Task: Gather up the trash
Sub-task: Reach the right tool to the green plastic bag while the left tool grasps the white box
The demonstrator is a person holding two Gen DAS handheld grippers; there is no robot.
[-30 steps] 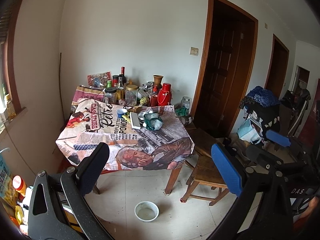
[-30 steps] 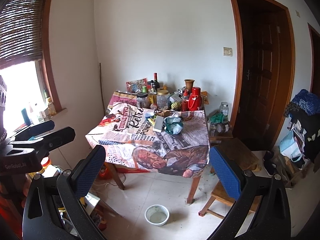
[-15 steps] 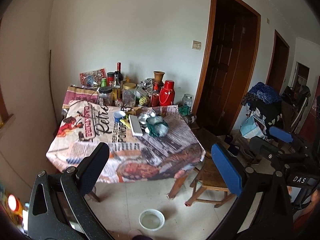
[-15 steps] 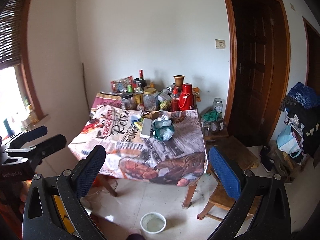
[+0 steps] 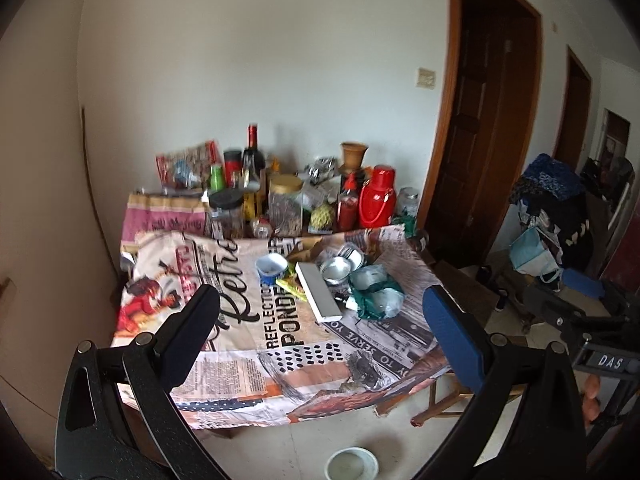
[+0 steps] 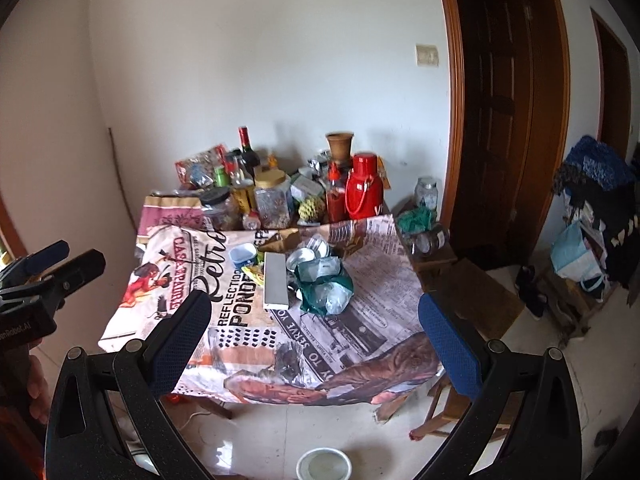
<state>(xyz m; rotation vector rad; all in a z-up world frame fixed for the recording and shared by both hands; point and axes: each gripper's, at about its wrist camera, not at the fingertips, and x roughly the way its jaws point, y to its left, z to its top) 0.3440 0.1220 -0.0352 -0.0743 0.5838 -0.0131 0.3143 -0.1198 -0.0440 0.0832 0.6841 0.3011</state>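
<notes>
A heap of trash lies mid-table on the printed cloth (image 5: pixel 248 320) (image 6: pixel 360 320): a crumpled green and clear plastic bag (image 5: pixel 374 292) (image 6: pixel 326 290), empty foil cups (image 5: pixel 338 266) (image 6: pixel 306 256), a blue cup (image 5: pixel 271 268) (image 6: pixel 243 255), a yellow-green wrapper (image 5: pixel 291 286) and a long grey box (image 5: pixel 318 290) (image 6: pixel 276 284). My left gripper (image 5: pixel 320 322) is open, held in the air short of the table's front edge. My right gripper (image 6: pixel 314 326) is open as well, level with it and empty. Neither touches anything.
Bottles, jars and a red flask (image 5: pixel 376 202) (image 6: pixel 363 192) crowd the table's back edge. A wooden stool (image 6: pixel 476 300) stands at the table's right. A white bowl (image 5: pixel 351 462) (image 6: pixel 323 464) sits on the floor in front. Dark doors and piled bags (image 5: pixel 548 216) lie to the right.
Both grippers have moved forward toward the table, which now looms larger. Their fingers stayed open and took hold of nothing.
</notes>
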